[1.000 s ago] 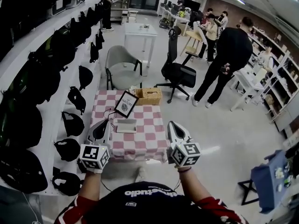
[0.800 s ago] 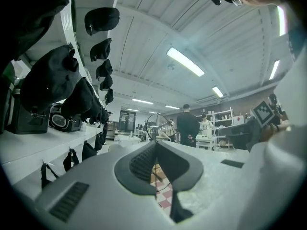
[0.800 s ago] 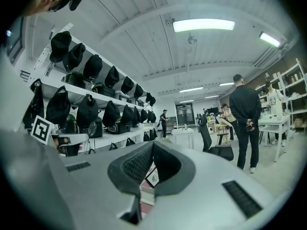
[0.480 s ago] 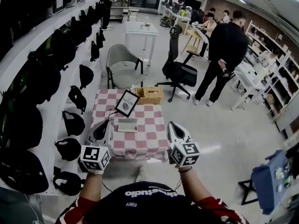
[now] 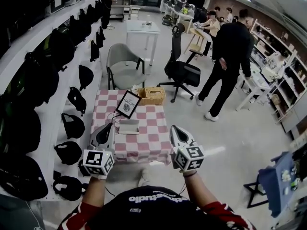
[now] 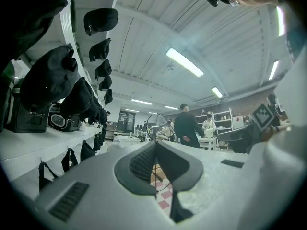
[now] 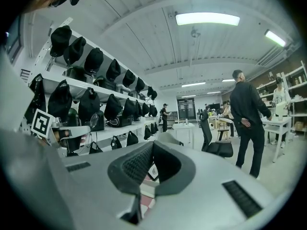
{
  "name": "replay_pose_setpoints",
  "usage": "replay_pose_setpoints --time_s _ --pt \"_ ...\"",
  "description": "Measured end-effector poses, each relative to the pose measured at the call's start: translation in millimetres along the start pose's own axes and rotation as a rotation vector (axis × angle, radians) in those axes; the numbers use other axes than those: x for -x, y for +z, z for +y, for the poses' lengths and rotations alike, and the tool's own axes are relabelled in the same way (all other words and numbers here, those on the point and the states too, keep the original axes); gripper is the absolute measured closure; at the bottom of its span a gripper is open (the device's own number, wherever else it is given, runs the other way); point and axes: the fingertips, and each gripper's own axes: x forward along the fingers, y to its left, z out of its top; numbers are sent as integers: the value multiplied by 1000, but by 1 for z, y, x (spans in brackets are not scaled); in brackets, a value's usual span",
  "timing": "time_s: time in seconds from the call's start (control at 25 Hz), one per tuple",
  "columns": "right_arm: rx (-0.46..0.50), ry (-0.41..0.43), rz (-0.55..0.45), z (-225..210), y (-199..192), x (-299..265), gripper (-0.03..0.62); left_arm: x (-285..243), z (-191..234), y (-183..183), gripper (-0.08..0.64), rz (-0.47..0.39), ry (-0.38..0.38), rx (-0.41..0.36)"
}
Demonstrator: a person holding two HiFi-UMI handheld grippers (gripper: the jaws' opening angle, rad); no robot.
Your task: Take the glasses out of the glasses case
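Observation:
A grey glasses case [image 5: 128,126] lies on the small table with a pink checkered cloth [image 5: 153,138], in the head view. No glasses show. My left gripper [image 5: 106,129] hovers over the table's near left edge, just left of the case and apart from it. My right gripper [image 5: 174,129] hangs at the table's near right corner. In the left gripper view my left gripper [image 6: 155,146] has its jaws pressed together with nothing between them. In the right gripper view my right gripper [image 7: 152,145] stands the same way.
Behind the case a framed picture [image 5: 129,104] stands upright, with a wicker basket [image 5: 151,96] at the back edge. Shelves of black helmets [image 5: 48,80] line the left. A grey chair [image 5: 123,66], an office chair [image 5: 181,71] and a person in black [image 5: 230,66] stand beyond the table.
Both grippers stay where they were, shut. The view has shifted slightly, and the person in black has stepped along at the back right.

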Motion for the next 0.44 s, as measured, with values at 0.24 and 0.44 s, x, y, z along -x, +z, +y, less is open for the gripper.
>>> replay_pose_setpoints --time_s 0.24,0.44 --pt "3 13 19 1 -5 -2 595 -1 -3 -1 545 4 -8 3" --pt "3 17 17 2 -4 -4 595 -2 -2 -1 546 3 -4 5"
